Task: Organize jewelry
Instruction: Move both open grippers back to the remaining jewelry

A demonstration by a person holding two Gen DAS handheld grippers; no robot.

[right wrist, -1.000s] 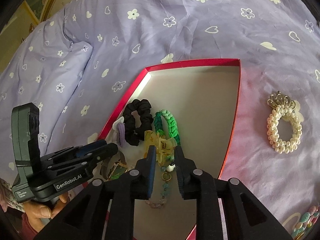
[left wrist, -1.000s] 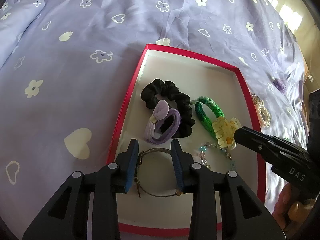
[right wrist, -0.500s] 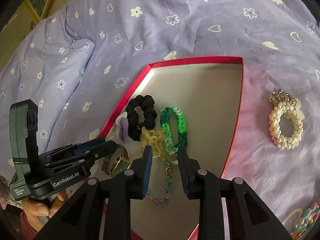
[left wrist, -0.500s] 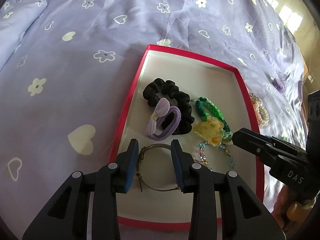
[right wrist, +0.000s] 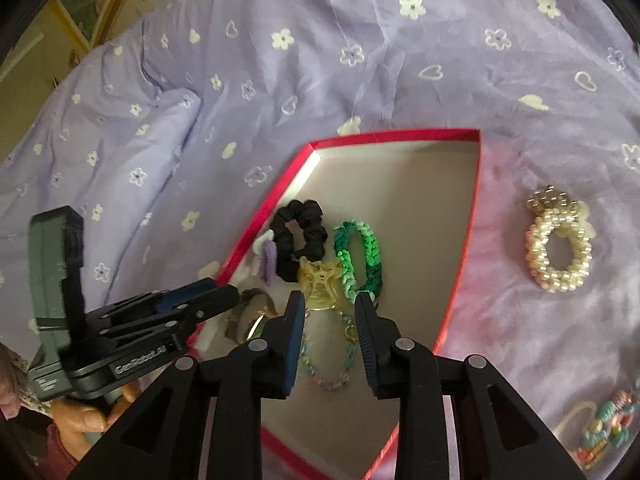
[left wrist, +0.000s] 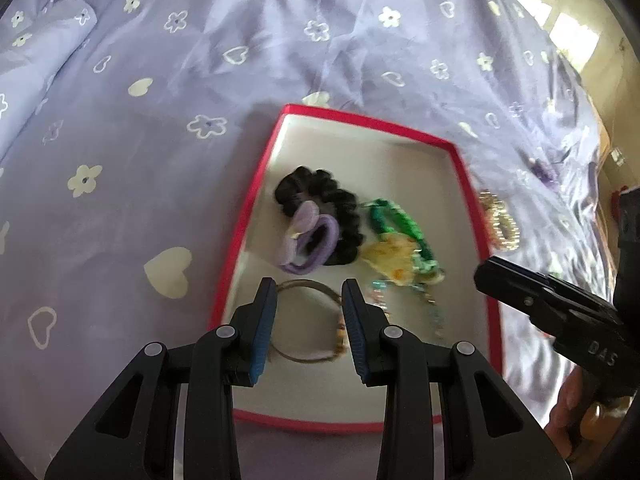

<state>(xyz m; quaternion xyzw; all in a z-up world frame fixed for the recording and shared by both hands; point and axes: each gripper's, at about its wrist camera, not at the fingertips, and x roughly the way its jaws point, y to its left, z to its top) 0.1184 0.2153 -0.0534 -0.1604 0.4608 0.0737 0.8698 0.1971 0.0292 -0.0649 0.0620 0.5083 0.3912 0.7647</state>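
A red-rimmed box [left wrist: 256, 184] [right wrist: 272, 200] lies on the bed. In it are a black scrunchie [left wrist: 340, 204] [right wrist: 314, 216], a purple bow hair tie [left wrist: 308, 236] [right wrist: 268, 258], a green braided bracelet [left wrist: 404, 220] [right wrist: 344, 248], a yellow claw clip [left wrist: 390, 254] [right wrist: 320, 280] resting against the bracelet, a beaded chain [left wrist: 434, 312] [right wrist: 348, 356] and a thin bangle [left wrist: 304, 282]. My left gripper [left wrist: 309, 296] hovers above the bangle; its jaws are opening and grip nothing. My right gripper [right wrist: 329, 304] hangs open over the clip and chain, holding nothing.
A pearl scrunchie [right wrist: 536, 240] [left wrist: 500, 220] lies on the lilac flowered sheet right of the box, and a colourful beaded piece [right wrist: 608, 428] lies nearer. A fold of bedding [left wrist: 36, 64] rises at far left. A person's hand [right wrist: 80, 416] holds the left gripper's handle.
The right gripper let go of the yellow clip, which now lies in the box against the green bracelet. Both grippers lifted back from the box. The left jaws stand slightly wider.
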